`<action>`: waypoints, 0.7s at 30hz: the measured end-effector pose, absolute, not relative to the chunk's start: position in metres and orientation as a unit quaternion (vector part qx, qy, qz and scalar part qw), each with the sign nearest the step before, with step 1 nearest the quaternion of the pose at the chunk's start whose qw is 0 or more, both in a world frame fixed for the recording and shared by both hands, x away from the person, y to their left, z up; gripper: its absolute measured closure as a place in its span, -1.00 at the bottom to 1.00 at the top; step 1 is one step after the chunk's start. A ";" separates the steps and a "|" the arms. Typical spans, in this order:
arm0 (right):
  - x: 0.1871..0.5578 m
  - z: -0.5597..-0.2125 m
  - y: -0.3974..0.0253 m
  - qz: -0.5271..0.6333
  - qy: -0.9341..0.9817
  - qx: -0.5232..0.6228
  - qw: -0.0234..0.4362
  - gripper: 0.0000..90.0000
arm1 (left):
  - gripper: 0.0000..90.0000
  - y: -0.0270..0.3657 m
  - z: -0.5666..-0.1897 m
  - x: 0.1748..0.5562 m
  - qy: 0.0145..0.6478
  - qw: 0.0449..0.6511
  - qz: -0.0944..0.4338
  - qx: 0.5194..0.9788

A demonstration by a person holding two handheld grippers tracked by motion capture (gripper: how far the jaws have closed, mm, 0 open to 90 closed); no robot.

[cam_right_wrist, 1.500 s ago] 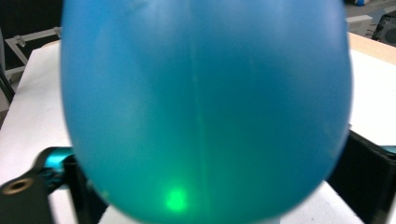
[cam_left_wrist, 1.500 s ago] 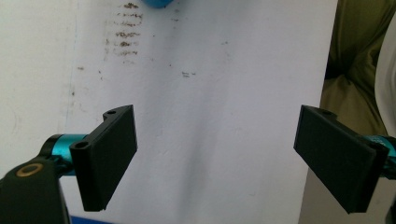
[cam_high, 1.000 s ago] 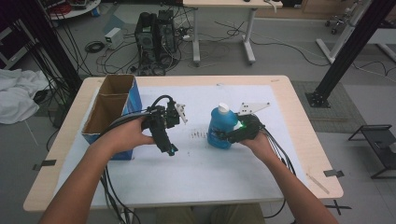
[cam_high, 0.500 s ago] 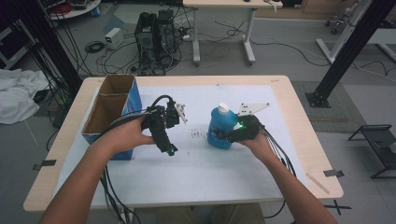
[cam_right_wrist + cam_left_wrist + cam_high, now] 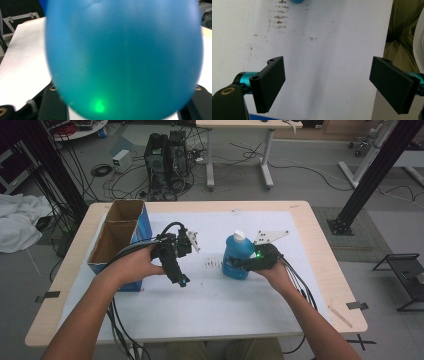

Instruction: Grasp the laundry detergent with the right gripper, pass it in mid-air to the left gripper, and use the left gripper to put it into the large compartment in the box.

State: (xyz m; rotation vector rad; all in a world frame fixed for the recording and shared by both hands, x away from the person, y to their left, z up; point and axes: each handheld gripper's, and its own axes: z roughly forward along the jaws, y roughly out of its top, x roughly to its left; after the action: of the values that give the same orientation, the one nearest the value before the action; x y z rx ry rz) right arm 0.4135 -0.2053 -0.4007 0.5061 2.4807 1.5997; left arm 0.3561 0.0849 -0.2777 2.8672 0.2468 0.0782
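Observation:
A blue bottle (image 5: 235, 259) with a white cap stands upright on the white table sheet (image 5: 225, 305), right of centre. My right gripper (image 5: 242, 265) reaches in from the bottle's right, shut on its lower body. In the right gripper view the bottle (image 5: 125, 55) bulges close to the camera, with a black jaw at each lower side. My left gripper (image 5: 180, 278) hangs just above the sheet left of the bottle, tips pointing back toward the person. Its jaws stand wide apart with nothing between them, left gripper (image 5: 327, 83) over bare sheet.
An open cardboard box (image 5: 119, 239) with blue sides stands at the table's left. Brown smudges (image 5: 212, 265) mark the sheet between the grippers. Cables trail from both grippers off the near edge. The table's near edge and the person's lap (image 5: 398, 35) lie just past the left gripper.

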 end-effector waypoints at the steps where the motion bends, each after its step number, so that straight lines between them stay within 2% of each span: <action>1: 0.413 -0.400 -0.205 0.534 0.826 0.167 0.070 -0.07 | -0.70 0.085 -0.277 0.356 0.085 0.128 0.025 0.988; 17: 0.409 -0.389 -0.212 0.541 0.825 0.146 0.075 -0.03 | -0.70 0.083 -0.267 0.357 0.084 0.140 0.040 0.986; 21: 0.404 -0.380 -0.219 0.545 0.825 0.137 0.054 -0.03 | -0.70 0.077 -0.260 0.357 0.083 0.153 0.043 0.984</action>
State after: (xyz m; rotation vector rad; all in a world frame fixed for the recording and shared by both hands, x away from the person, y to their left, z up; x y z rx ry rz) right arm 0.4041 -0.2190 -0.3797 0.4157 2.5071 1.6562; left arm 0.3572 0.0771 -0.2605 2.8210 0.2372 0.1242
